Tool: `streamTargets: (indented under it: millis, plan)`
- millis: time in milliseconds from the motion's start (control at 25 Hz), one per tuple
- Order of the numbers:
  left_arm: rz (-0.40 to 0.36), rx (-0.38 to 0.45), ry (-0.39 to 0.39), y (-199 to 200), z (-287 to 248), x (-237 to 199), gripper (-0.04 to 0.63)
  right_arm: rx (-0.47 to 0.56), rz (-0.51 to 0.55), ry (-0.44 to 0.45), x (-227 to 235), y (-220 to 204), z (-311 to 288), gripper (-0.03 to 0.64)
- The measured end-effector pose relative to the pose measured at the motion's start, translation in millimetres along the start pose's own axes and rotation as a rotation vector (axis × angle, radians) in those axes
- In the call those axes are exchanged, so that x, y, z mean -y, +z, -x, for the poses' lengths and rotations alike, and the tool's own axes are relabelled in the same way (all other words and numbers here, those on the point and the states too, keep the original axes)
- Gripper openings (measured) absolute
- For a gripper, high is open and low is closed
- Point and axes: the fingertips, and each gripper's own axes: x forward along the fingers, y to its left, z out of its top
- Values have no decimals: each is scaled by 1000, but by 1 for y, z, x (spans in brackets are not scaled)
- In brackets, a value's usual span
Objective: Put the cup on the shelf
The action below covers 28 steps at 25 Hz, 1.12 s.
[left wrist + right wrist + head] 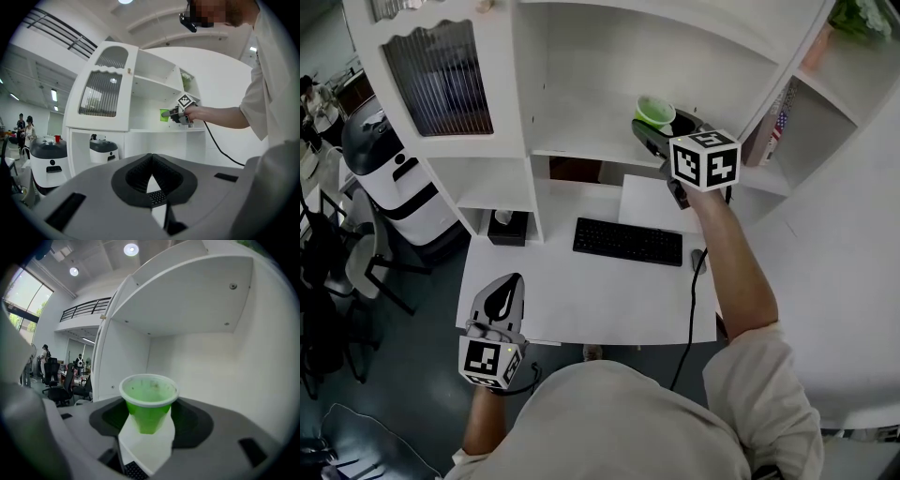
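Green cup: upright, mouth up, long axis vertical; your right gripper clamps it, jaws wide, at shelf right. Left gripper closed, empty.

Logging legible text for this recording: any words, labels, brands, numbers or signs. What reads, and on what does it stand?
No text can be read in any view.
On the marker cubes: black-and-white square patterns only, no letters.
On the keyboard: key legends too small to read.
On the flag-printed item in the right-hand shelf: print too small to read.
On the green cup: no print visible.
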Motion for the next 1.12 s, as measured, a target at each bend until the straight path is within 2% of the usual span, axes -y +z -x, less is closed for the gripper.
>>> streamTargets:
  millis: [360,1120]
  plan:
    - [17,-12,45,-6,1,-12,0,-48,-36,32,8,-4,-38,287]
    - [40,-22,61,-17,-2,-19,0,-166,-61,50,12,-28,-76,288]
